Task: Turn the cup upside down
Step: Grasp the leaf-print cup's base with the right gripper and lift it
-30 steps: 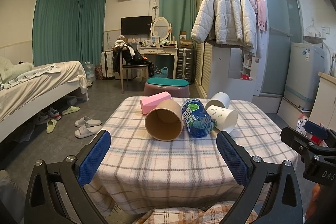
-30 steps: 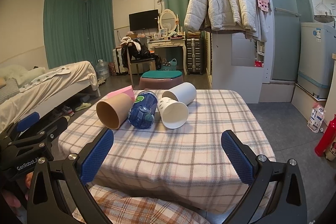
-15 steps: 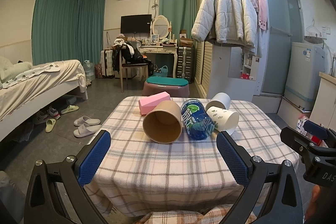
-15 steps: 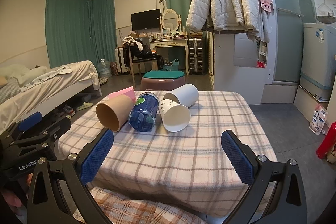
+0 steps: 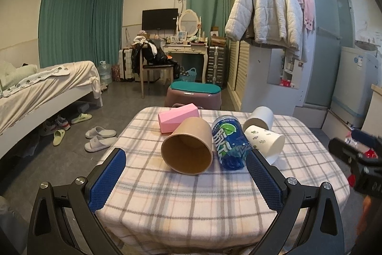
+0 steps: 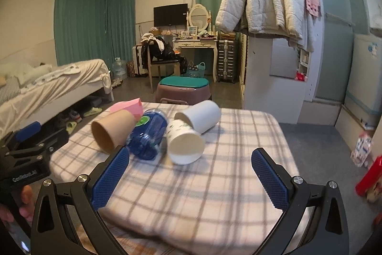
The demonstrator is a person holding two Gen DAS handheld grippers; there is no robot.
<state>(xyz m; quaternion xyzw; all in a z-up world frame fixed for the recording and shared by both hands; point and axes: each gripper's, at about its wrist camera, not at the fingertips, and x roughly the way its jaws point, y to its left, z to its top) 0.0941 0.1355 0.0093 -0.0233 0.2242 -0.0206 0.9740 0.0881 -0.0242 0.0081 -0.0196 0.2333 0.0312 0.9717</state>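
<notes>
The left gripper [image 5: 186, 179] and right gripper [image 6: 189, 177] both hover with jaws released near the checked table [image 5: 191, 202]; a brown cup [image 5: 188, 147] lies on its side beside the blue can [image 5: 229, 142].

near tablecloth [image 6: 214, 183] bare | blue bottle [image 5: 229, 142] touching brown cup [image 5: 188, 147]

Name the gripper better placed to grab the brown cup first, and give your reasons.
Left. The brown cup lies centred between the open left gripper fingers, mouth toward it. For the right gripper it sits off left, beyond the blue can.
</notes>
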